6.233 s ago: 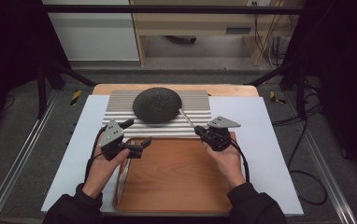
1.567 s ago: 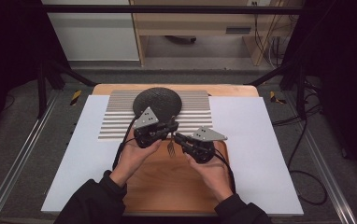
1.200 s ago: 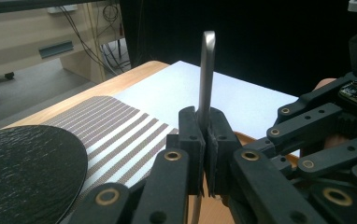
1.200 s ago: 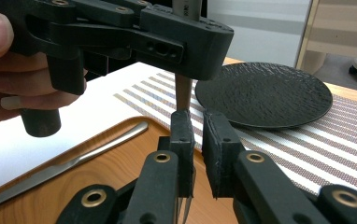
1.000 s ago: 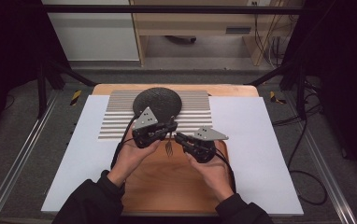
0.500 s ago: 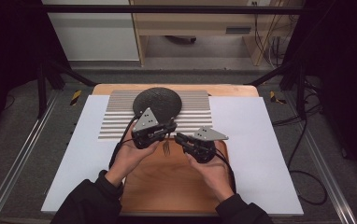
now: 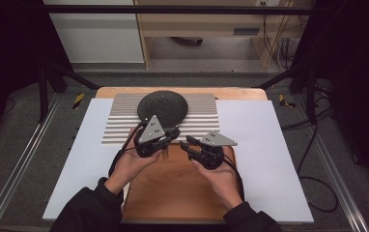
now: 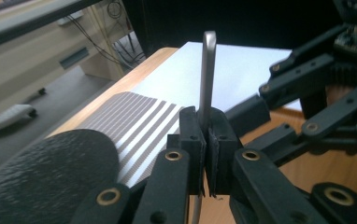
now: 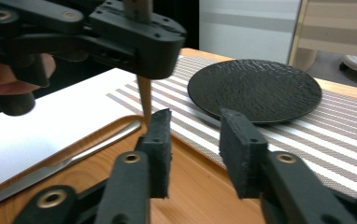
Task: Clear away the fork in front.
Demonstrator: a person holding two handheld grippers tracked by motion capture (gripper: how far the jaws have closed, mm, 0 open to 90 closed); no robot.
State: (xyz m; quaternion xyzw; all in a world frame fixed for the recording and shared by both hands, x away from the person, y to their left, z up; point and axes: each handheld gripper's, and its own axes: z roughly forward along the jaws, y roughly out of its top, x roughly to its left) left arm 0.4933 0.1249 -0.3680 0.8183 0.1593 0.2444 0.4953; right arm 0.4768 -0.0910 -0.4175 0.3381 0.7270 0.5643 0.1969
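step: fork handover over wooden tray [image 7: 173, 193] | left gripper [image 7: 170, 138] fingers clamp fork [image 8: 208, 74] upright | right gripper [image 7: 188, 145] fingers just opening, empty | next: lay fork beside black plate [image 7: 163, 106]

The left gripper's [image 8: 208, 154] jaws clamp an upright metal handle [image 8: 208, 74].

The right tongs [image 7: 188, 144] have just opened off the fork [image 8: 208, 74], nothing between their jaws.
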